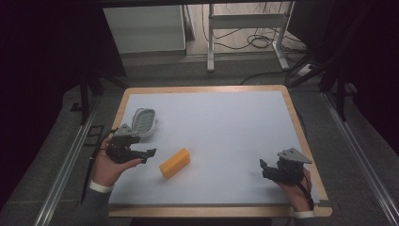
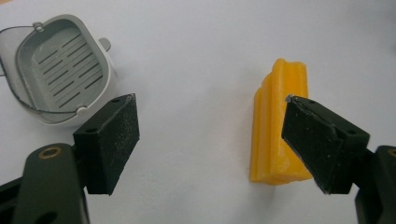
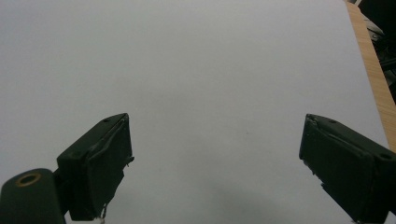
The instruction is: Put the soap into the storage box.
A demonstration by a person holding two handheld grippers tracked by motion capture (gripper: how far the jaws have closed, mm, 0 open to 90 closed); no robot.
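An orange-yellow ridged block (image 1: 174, 163) lies on the white sheet near the front, slightly left of centre. A grey slotted soap dish with a clear lid (image 1: 143, 122) sits behind and to the left of it. My left gripper (image 1: 149, 154) is held just left of the block, open and empty. In the left gripper view the block (image 2: 275, 135) lies beyond the right jaw and the dish (image 2: 63, 65) beyond the left jaw. My right gripper (image 1: 263, 165) rests open near the front right, with bare sheet between its jaws (image 3: 215, 154).
The white sheet (image 1: 221, 127) covers a wooden table top (image 1: 301, 127) whose edge shows around it. Beyond the table are a white frame's legs (image 1: 211, 42), cables on the floor and dark stands at both sides.
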